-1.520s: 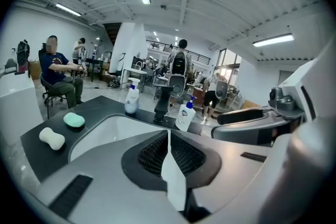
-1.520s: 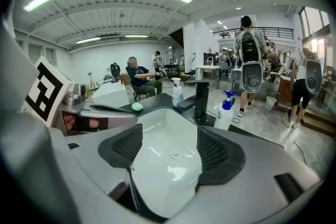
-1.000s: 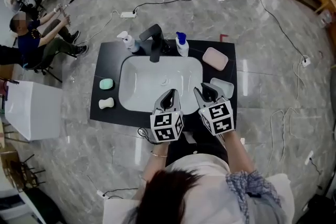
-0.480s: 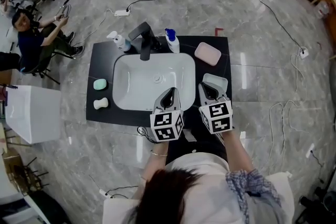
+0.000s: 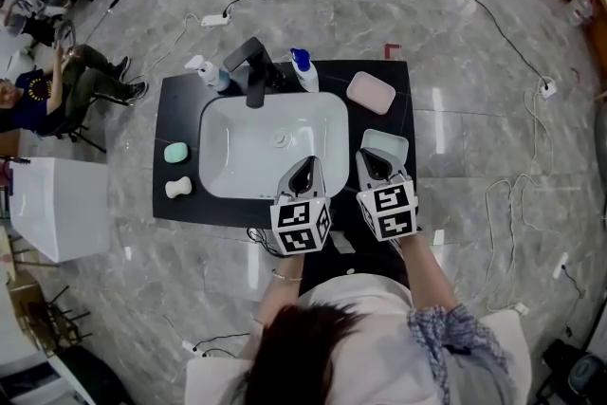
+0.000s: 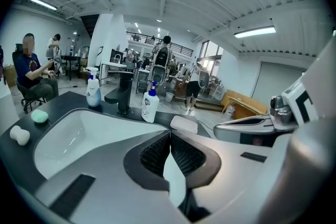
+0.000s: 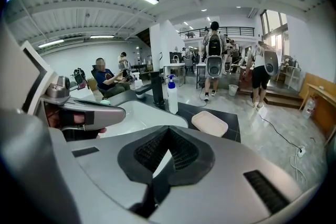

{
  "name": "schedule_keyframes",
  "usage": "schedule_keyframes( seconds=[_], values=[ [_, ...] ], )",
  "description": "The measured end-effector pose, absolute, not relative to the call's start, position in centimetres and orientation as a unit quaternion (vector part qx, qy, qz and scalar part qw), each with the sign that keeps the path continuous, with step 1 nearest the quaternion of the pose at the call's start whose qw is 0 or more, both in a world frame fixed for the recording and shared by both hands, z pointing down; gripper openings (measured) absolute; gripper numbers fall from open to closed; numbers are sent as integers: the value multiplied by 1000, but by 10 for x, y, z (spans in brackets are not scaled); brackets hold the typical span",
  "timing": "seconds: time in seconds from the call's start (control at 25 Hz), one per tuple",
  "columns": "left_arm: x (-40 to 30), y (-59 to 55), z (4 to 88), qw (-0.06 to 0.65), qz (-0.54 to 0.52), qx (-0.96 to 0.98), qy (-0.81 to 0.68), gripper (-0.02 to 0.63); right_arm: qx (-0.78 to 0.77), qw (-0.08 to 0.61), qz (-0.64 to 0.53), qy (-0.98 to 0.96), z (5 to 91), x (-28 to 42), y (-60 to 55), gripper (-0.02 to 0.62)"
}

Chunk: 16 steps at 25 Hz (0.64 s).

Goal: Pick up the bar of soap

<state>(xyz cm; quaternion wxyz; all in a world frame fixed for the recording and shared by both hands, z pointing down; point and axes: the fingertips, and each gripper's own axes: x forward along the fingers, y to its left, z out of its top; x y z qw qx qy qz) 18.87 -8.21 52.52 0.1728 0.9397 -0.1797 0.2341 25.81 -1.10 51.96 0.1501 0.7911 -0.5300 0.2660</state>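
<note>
Two bars of soap lie on the left side of the black counter [image 5: 185,100]: a green one [image 5: 175,152] and a white one [image 5: 177,188]. They also show at the far left in the left gripper view, green soap [image 6: 39,116] behind white soap [image 6: 21,135]. My left gripper [image 5: 305,168] hangs over the near rim of the white sink [image 5: 237,123], shut and empty, well to the right of both bars. My right gripper [image 5: 372,158] is shut with nothing in it, its tip at the near edge of a white dish [image 5: 387,145].
A black faucet [image 5: 254,71] stands behind the basin between a white pump bottle [image 5: 211,74] and a blue-capped bottle [image 5: 303,71]. A pink tray [image 5: 370,92] sits at the counter's back right. Cables run over the floor; seated people are at the far left.
Both grippers have shifted a little to the right over the counter; the right one's tip now stands at the white dish. The soaps have not moved.
</note>
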Motion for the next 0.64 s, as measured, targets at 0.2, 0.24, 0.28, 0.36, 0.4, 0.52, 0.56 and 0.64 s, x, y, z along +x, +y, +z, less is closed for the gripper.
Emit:
schedule_keyframes(
  seconds=[0.2, 0.24, 0.28, 0.36, 0.4, 0.52, 0.56, 0.64],
  values=[
    [188, -81, 532, 179, 241, 937, -179, 11, 794, 151, 264, -527, 522, 261, -12, 12],
    [187, -79, 534, 181, 243, 936, -178, 11, 793, 153, 266, -526, 523, 261, -11, 12],
    [187, -78, 536, 182, 245, 936, -176, 11, 793, 154, 268, -525, 524, 261, -11, 12],
    [188, -76, 538, 182, 247, 936, -174, 11, 792, 154, 272, -524, 527, 261, -10, 12],
    [189, -76, 539, 182, 247, 936, -172, 11, 792, 153, 273, -524, 528, 261, -9, 12],
    [191, -74, 539, 185, 247, 936, -168, 11, 791, 146, 279, -525, 531, 261, -9, 12],
    [192, -74, 539, 185, 246, 937, -166, 11, 790, 144, 282, -525, 532, 261, -9, 12],
    [194, -72, 538, 184, 247, 938, -163, 11, 790, 141, 286, -524, 534, 261, -7, 12]
  ],
)
